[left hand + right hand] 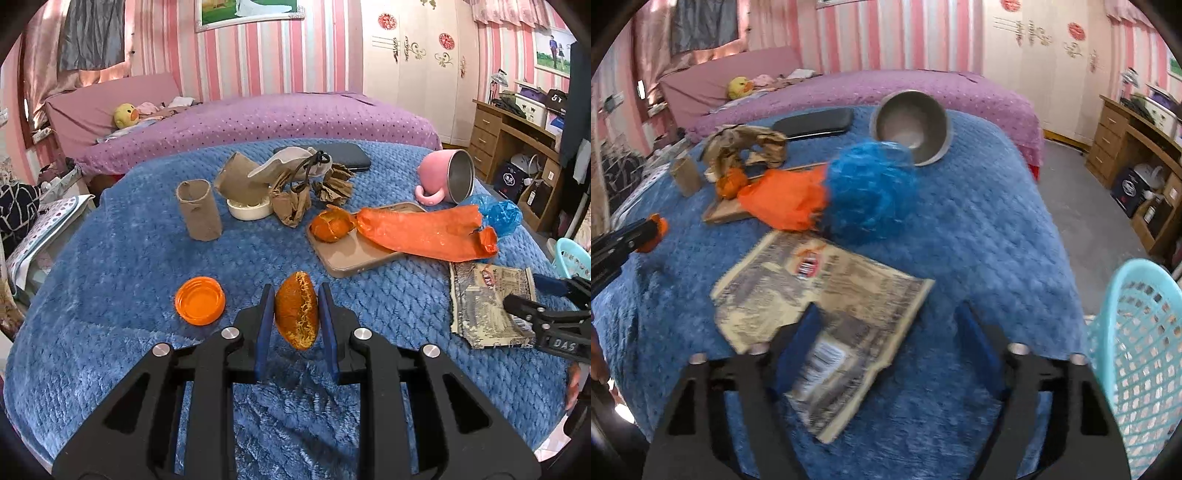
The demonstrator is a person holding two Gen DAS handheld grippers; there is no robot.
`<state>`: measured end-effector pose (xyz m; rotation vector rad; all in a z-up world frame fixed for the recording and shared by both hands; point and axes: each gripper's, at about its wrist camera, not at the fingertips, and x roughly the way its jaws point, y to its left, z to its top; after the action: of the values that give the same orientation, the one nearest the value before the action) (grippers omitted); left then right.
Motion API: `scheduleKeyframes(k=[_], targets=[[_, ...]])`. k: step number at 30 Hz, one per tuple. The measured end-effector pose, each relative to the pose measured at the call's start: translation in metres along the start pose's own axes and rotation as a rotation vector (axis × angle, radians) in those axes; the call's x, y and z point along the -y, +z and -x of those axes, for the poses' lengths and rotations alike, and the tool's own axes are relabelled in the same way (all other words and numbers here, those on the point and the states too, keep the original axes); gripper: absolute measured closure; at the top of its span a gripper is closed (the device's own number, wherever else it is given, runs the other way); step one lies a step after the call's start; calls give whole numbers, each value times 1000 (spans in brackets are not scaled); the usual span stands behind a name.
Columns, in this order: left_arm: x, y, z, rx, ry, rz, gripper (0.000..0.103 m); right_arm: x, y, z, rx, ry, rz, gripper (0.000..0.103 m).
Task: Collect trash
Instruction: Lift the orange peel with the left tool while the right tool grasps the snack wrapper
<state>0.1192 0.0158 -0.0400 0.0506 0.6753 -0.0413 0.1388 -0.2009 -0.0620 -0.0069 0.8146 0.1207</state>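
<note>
While the left gripper is pinching a light, soft orange peel, the right gripper is straddling, jaws apart, the thin, floppy paper wrapper edge.

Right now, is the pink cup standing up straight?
No, the pink cup lies tipped on its side on the blue blanket, its shiny metal inside facing out.
</note>
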Motion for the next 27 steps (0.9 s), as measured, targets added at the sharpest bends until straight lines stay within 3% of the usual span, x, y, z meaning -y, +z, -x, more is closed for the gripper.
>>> scheduleKeyframes(k=[2, 3, 5, 8, 14, 20, 27], targets=[[3, -1, 1, 1, 2, 1, 80, -6, 0, -1, 6, 2, 31, 52], [5, -1, 1, 2, 7, -1, 80, -10, 0, -2, 9, 2, 46, 53], [8, -2, 1, 3, 16, -8, 80, -14, 0, 1, 31, -14, 66, 75], [11, -2, 3, 8, 16, -8, 80, -8, 1, 10, 61, -19, 63, 92], [19, -1, 10, 35, 17, -16, 80, 22, 2, 36, 122, -35, 17, 96], [30, 2, 13, 47, 2, -21, 80, 77, 0, 56, 152, -74, -72, 96], [62, 9, 21, 68, -26, -60, 80, 115, -2, 74, 196, -79, -108, 98]])
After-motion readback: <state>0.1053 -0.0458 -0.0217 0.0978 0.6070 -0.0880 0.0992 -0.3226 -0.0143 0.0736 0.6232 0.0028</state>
